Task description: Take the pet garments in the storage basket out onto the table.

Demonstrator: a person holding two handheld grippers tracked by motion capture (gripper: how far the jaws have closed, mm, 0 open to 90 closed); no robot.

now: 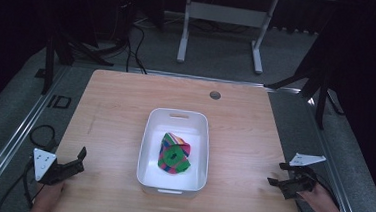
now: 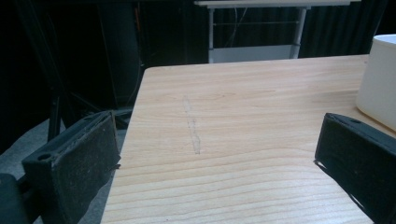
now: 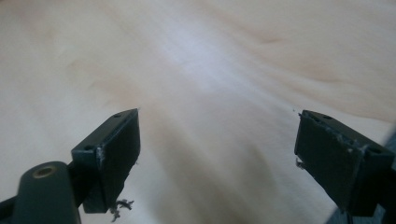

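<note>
A white rectangular bin (image 1: pixel 174 150) stands in the middle of the wooden table (image 1: pixel 115 111). Inside it lies a folded cloth (image 1: pixel 174 153) striped in green, pink, blue and orange. My left gripper (image 1: pixel 78 159) rests near the table's front left corner, open, with nothing between its jaws. In the left gripper view the left gripper (image 2: pixel 217 154) frames bare wood, and the bin's corner (image 2: pixel 379 84) shows at the right. My right gripper (image 1: pixel 279 174) sits at the front right edge, open and empty. In the right gripper view the right gripper (image 3: pixel 217 144) hangs close over blurred wood.
A round cable hole (image 1: pixel 215 95) sits near the table's far edge. Behind the table stands a white desk frame (image 1: pixel 222 18), with dark tripod legs (image 1: pixel 59 52) and cables on the grey floor at both sides.
</note>
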